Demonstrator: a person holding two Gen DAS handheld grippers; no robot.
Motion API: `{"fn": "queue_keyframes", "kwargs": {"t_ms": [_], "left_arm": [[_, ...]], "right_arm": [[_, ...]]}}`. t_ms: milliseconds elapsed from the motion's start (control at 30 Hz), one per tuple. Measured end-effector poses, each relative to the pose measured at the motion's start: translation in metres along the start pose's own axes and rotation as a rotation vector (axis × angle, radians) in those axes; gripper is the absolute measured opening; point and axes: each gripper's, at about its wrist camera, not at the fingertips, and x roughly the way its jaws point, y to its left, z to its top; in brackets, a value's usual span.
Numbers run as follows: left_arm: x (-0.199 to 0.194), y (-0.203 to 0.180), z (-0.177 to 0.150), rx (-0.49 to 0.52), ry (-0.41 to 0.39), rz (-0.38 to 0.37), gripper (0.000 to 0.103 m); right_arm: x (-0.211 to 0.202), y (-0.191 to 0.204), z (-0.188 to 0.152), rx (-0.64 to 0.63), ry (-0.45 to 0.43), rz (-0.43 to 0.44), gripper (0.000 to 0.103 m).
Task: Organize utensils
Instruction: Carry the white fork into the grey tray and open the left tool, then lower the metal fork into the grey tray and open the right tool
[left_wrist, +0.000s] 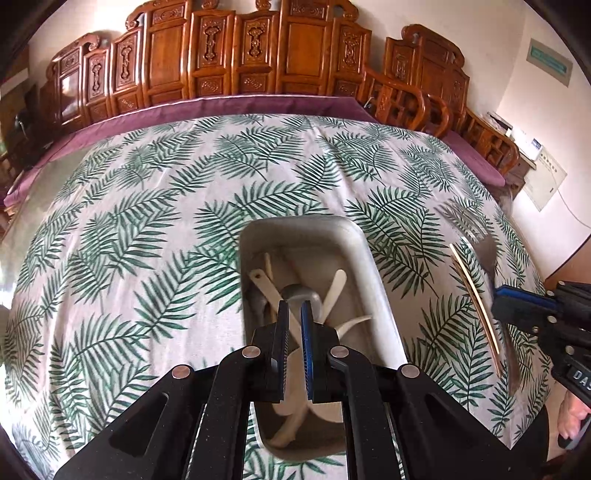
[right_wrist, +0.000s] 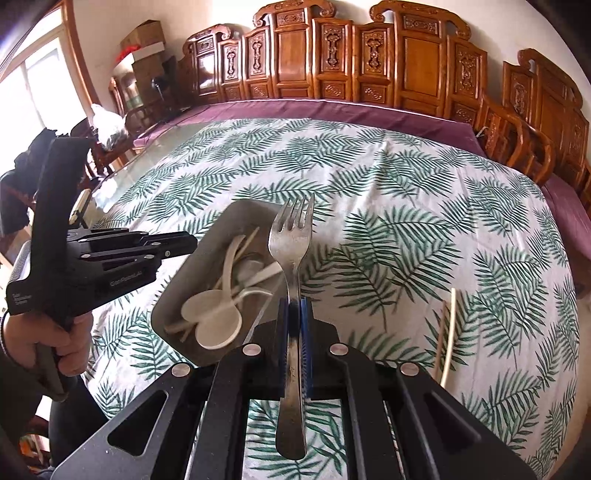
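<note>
- The table (right_wrist: 424, 192), under a cloth printed with green fern leaves, carries everything; carved wooden chairs (right_wrist: 413, 55) line its far side.
- The metal tray (left_wrist: 373, 280) is the landmark: a grey oblong bin on the cloth, already holding pale plastic spoons (right_wrist: 218, 325), some thin pale sticks and what looks like a metal spoon, so it reads as the collection point for the utensils.
- The left claw (left_wrist: 295, 332) hangs directly above the tray, its jaws drawn in to a narrow gap with nothing between them. Probably it waits there, clear of the tray's right rim, so the other hand has room.
- The right claw (right_wrist: 295, 325) is just right of the tray, clamped tight on a metal fork (right_wrist: 291, 251). It grips the handle midway, tines pointing forward and away, the handle end trailing back under the claw. Held lengthwise like that, the fork should line up with the tray's long side for a clean drop.
- Two chopsticks (right_wrist: 445, 332) lie on the cloth well right of the tray, side by side. By the look of it they are yet to be gathered.
</note>
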Motion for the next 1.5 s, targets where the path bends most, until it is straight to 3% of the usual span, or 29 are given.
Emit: {"fn": "queue_keyframes", "kwargs": {"t_ms": [333,433,533,700,833,1067,1500], "left_arm": [[-0.041,0.023,-0.009,0.001,-0.069,0.019,0.008],[-0.053,0.030,-0.011,-0.008,-0.099,0.016,0.023],[-0.065,0.035,-0.017,-0.008,-0.135,0.040,0.028],[-0.086,0.046,-0.027,-0.023,-0.189,0.051,0.050],[-0.097,0.055,-0.033,-0.044,-0.217,0.058,0.073],[-0.100,0.064,-0.046,-0.054,-0.247,0.030,0.078],[-0.094,0.067,-0.056,-0.049,-0.231,0.049,0.079]], "right_arm": [[0.026,0.034,0.012,-0.033,0.023,0.039,0.008],[0.034,0.042,0.014,-0.034,0.036,0.047,0.008],[0.043,0.048,0.015,-0.037,0.050,0.050,0.008],[0.057,0.059,0.017,-0.043,0.064,0.052,0.008],[0.066,0.066,0.021,-0.053,0.072,0.049,0.008],[0.084,0.066,0.028,-0.034,0.085,0.035,0.008],[0.110,0.057,0.033,-0.016,0.126,-0.005,0.009]]}}
